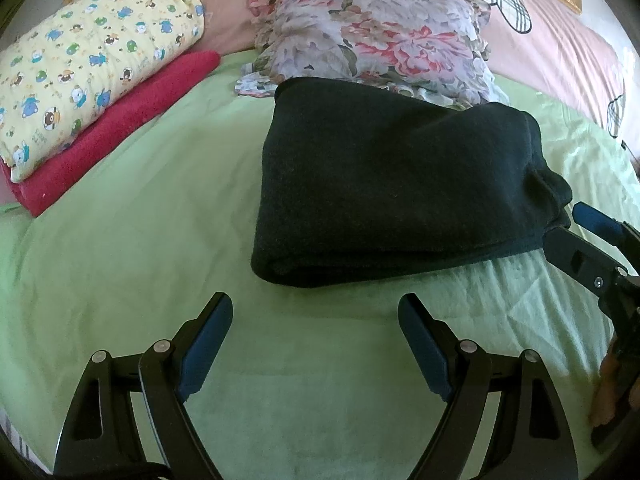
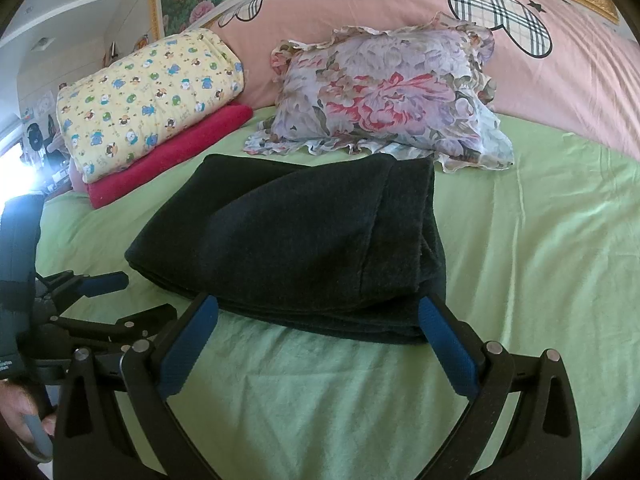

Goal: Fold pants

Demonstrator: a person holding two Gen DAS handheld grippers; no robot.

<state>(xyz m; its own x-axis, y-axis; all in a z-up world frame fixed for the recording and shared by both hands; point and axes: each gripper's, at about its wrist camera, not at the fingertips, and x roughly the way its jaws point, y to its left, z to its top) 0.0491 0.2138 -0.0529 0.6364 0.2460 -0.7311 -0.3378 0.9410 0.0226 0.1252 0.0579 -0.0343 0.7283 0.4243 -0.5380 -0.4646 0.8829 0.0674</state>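
The dark pants (image 1: 392, 184) lie folded into a thick rectangle on the green bed sheet (image 1: 160, 240), just in front of a floral pillow. In the right wrist view the pants (image 2: 304, 240) show stacked layers at the near edge. My left gripper (image 1: 316, 320) is open and empty, a short way in front of the pants' near left corner. My right gripper (image 2: 318, 312) is open and empty, its fingertips at the pants' near edge. It also shows in the left wrist view (image 1: 568, 220) beside the pants' right end. The left gripper appears at the left of the right wrist view (image 2: 132, 296).
A floral pillow (image 2: 388, 96) lies behind the pants. A yellow printed quilt (image 2: 148, 100) sits on a folded red blanket (image 2: 180, 152) at the back left. A pink duvet (image 2: 380, 8) runs along the back. Green sheet (image 2: 540, 260) spreads to the right.
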